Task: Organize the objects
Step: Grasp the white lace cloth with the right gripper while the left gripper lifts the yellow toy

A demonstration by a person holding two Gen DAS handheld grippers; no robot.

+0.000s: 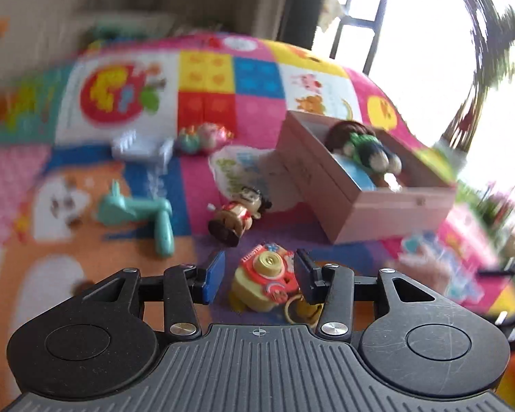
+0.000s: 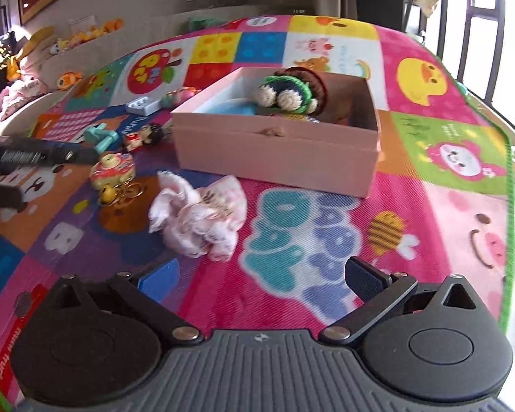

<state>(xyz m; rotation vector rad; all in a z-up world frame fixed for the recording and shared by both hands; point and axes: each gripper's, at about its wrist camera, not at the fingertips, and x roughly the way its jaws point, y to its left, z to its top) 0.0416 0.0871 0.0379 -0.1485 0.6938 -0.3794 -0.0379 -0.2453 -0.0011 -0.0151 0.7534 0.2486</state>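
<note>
Toy camera [image 1: 266, 276] between left jaws, untouched.

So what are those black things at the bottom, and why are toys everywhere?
Those are tongs that a person holds, one in each hand, each with a camera looking along its two fingers. In the left camera's picture, the left tongs are open around a red and yellow toy camera on the colourful play mat, not squeezing it yet. In the right camera's picture, the right tongs are open and empty, near a crumpled pink cloth. The pink box already holds a crocheted doll.
</note>
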